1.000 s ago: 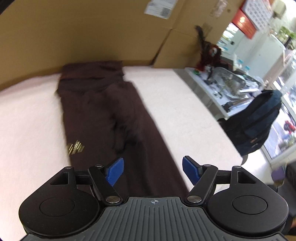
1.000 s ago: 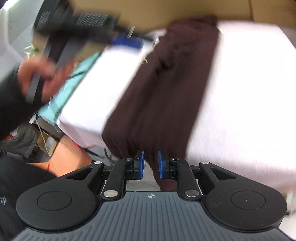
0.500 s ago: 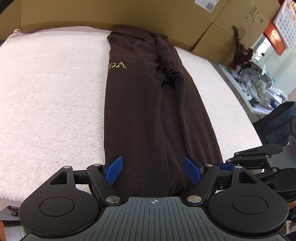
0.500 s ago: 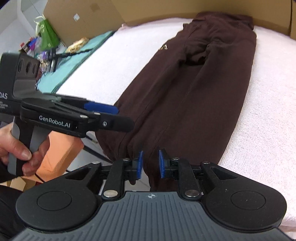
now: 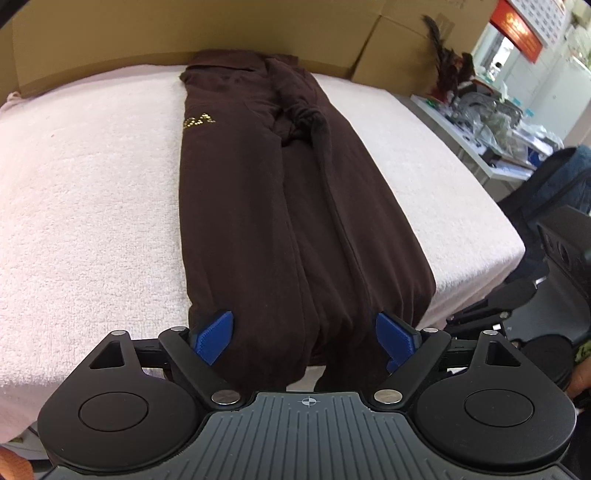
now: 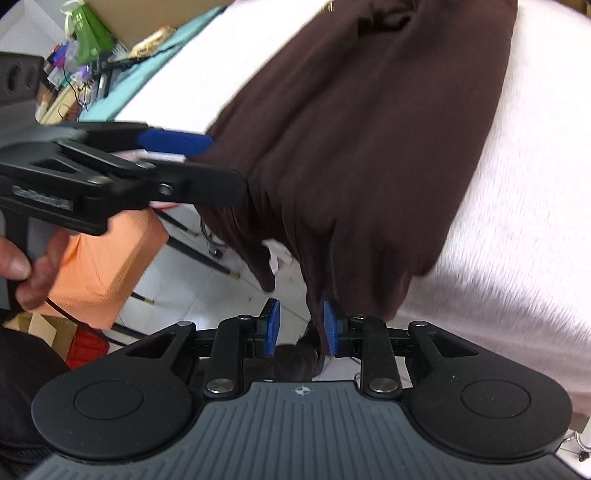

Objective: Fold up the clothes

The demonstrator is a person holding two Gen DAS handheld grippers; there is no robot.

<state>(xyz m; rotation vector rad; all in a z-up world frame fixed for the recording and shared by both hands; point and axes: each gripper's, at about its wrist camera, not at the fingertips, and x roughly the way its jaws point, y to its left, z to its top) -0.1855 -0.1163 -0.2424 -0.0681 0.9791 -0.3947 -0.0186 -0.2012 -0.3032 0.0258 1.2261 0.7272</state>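
Across the left wrist view, a dark brown garment (image 5: 280, 206) lies lengthwise on a white towelled bench (image 5: 85, 206), already folded into a long narrow strip, with gold lettering (image 5: 197, 120) at upper centre-left. Its near end drapes over the bench edge at lower centre. The left tool (image 5: 306, 338) stands wide, its jaws having just been opening, with the hanging end of the garment between the blue pads (image 5: 214, 336); neither pad presses on the cloth. Cardboard boxes (image 5: 110, 33) back the bench at the top of the frame. Part of the other tool shows at the right edge.

Turning to the right wrist view, which is somewhat blurred: the brown garment (image 6: 369, 129) fills the centre and upper right, its end hanging off the bench (image 6: 517, 203) towards a tiled floor (image 6: 192, 291). The right tool (image 6: 301, 326) is partly open, jaws having just been opening; a fold of cloth hangs against the right-hand pad, but no clamping is evident. The left tool (image 6: 207, 166) enters from the left of the frame, held by a hand (image 6: 26, 273), its jaws straddling the garment's corner. An orange block (image 6: 107, 266) sits below it.

Assessment: the lengthwise fold appears complete, and the step in hand is taking hold of the hanging end for a crosswise fold. The next move calls for both tools to close on the two near corners, catching all layers, then to lift and carry that end evenly towards the far end by the lettering.
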